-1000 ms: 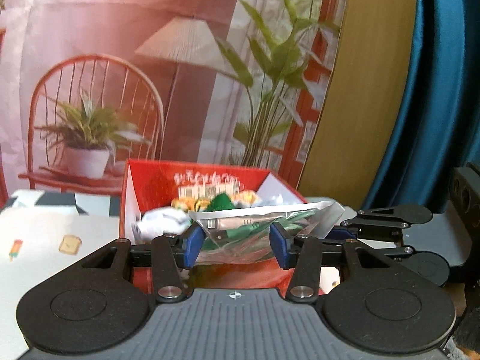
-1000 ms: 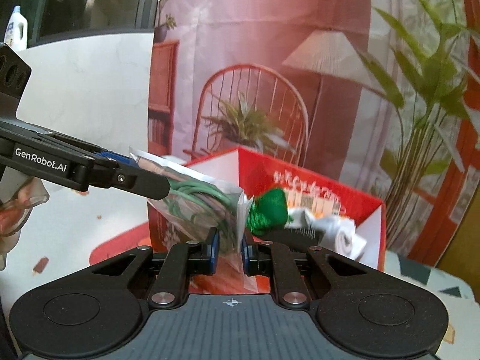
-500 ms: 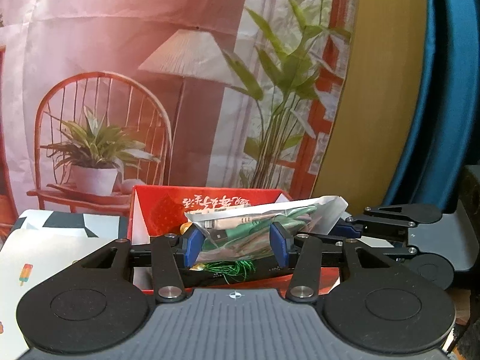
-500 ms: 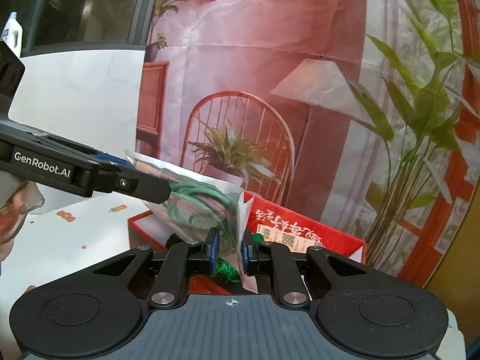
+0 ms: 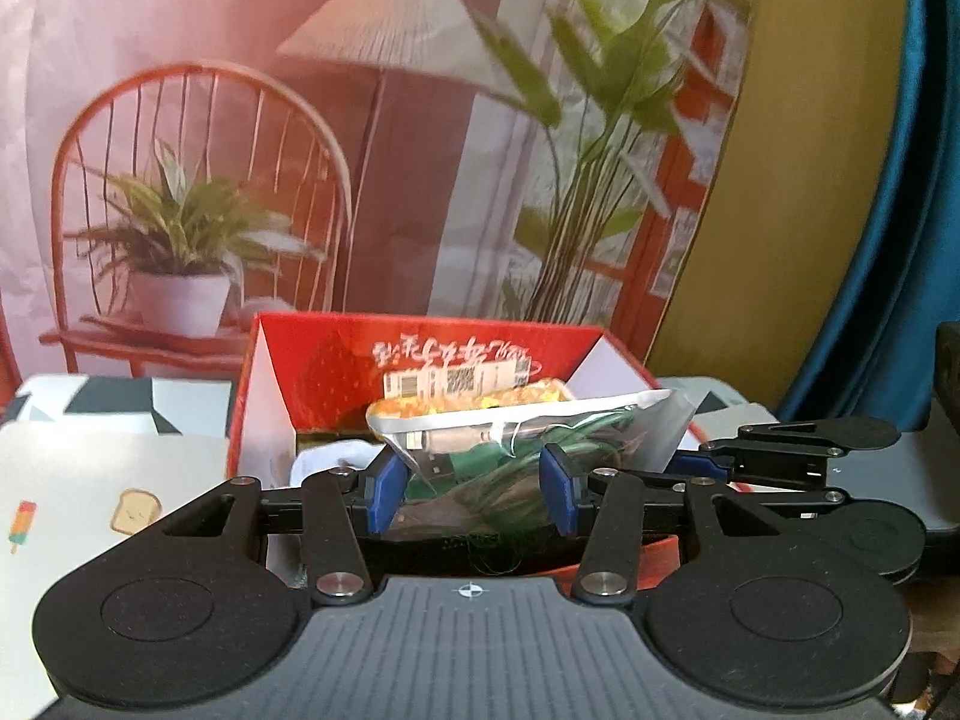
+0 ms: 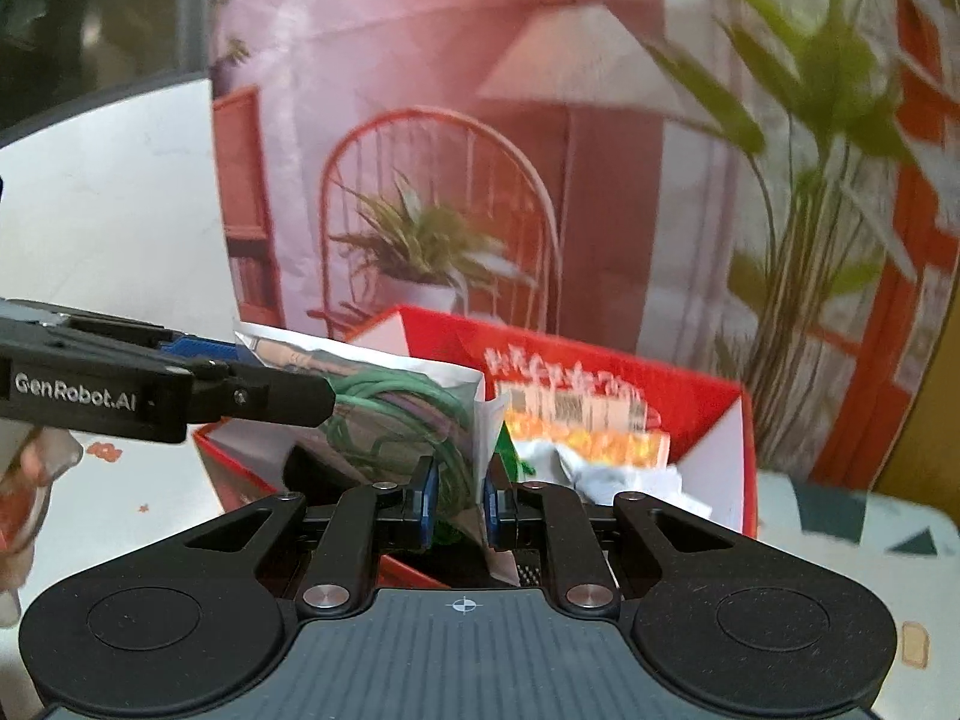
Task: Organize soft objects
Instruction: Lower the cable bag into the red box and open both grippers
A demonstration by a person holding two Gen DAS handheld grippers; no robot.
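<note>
Both grippers clamp one clear plastic bag [image 5: 480,468], a crinkled, glossy pouch with a flat sealed upper edge. Coiled green cord and a pale cylindrical plug-like part show through its film. The left gripper [image 5: 471,495] holds it across a bulky part, its blue pads [image 5: 384,489] standing moderately apart and pressing the pouch from both sides. The right gripper [image 6: 459,501] pinches a thin, flattened fold of the same bag [image 6: 408,414], its jaws almost together with only film and a little cord between them.

The bag hangs over the open top of a red cardboard box [image 5: 420,354], a straight-sided carton with white inner side walls, white script and a barcode label on its far inner wall. Inside the box lie a yellow-orange patterned packet [image 5: 480,402], crumpled white soft material [image 6: 606,474] and a bright green tufted piece [image 6: 507,447], partly hidden behind the bag and gripper fingers.

The box stands on a pale tablecloth [image 5: 90,468] printed with small toast and ice-lolly motifs. Behind it hangs a creased printed backdrop [image 5: 240,90] showing a red chair, potted plant, lamp and tall green leaves. A blue curtain [image 5: 900,240] falls at the right edge of the left view. In the right view, a person's fingers [image 6: 24,498] appear blurred at the left edge below the other gripper's black arm.
</note>
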